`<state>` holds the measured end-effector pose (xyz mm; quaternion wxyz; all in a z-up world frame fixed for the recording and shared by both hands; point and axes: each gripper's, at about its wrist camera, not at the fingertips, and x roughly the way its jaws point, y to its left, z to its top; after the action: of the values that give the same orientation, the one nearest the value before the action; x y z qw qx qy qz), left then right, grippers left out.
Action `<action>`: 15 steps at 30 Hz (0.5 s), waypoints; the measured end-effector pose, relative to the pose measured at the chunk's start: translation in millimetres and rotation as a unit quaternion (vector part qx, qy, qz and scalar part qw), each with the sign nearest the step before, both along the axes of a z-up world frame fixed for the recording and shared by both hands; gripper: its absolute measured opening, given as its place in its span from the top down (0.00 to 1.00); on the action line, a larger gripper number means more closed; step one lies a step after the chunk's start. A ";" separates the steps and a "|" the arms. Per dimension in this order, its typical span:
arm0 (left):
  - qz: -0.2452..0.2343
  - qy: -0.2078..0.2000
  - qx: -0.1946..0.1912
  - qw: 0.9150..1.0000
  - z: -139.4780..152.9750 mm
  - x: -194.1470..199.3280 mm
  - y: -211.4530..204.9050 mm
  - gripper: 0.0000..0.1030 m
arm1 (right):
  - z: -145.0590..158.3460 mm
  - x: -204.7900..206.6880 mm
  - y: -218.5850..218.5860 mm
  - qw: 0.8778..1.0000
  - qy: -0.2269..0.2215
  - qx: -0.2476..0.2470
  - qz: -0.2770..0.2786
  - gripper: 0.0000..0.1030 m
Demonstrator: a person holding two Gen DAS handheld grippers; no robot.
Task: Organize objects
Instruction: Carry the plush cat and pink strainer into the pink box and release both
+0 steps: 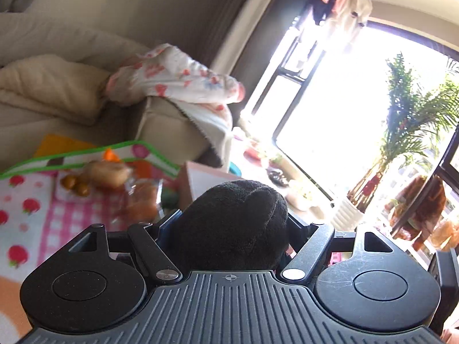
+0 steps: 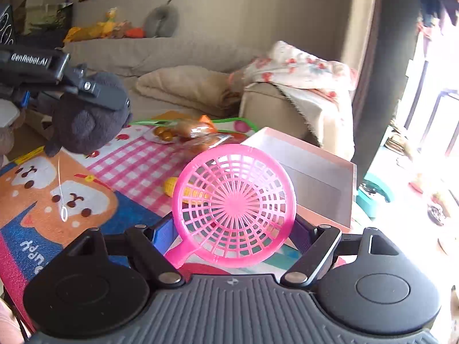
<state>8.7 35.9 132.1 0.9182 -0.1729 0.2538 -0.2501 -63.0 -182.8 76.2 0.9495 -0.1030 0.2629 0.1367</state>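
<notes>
Left gripper [image 1: 229, 229] squeezes the soft, light plush [image 1: 232, 223]; right gripper [image 2: 233, 229] pinches the stiff, flimsy strainer [image 2: 233, 210] by its rim, lower centre.

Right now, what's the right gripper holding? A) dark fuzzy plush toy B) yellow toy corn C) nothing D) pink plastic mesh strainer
D: the right gripper is shut on the pink plastic mesh strainer, while the dark fuzzy plush toy sits in the left gripper.
</notes>
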 end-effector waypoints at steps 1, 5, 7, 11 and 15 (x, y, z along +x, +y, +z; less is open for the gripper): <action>-0.012 -0.002 -0.001 1.000 4.4 15.1 -17.1 0.22 | 1.0 -2.6 -9.6 1.000 -0.004 0.009 -0.011 0.22; -0.030 -0.002 -0.014 0.999 5.8 85.3 -75.2 0.22 | -3.7 -7.7 -45.9 0.998 -0.010 0.035 -0.052 0.22; -0.024 -0.009 -0.017 1.000 -1.0 113.2 -95.7 0.22 | -7.9 -9.7 -56.0 0.997 -0.013 0.035 -0.061 0.22; -0.015 -0.020 0.017 1.000 -24.9 146.3 -127.8 0.20 | -16.8 -13.0 -70.2 0.996 -0.023 0.024 -0.079 0.22; -0.008 0.046 0.116 0.992 -65.1 156.7 -142.0 0.20 | -21.6 -6.6 -77.7 0.996 -0.022 0.027 -0.082 0.22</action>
<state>165.5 -106.1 67.0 0.9174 -0.0745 0.3248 -0.2177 -69.6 -260.5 54.6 0.9654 -0.0579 0.2462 0.0631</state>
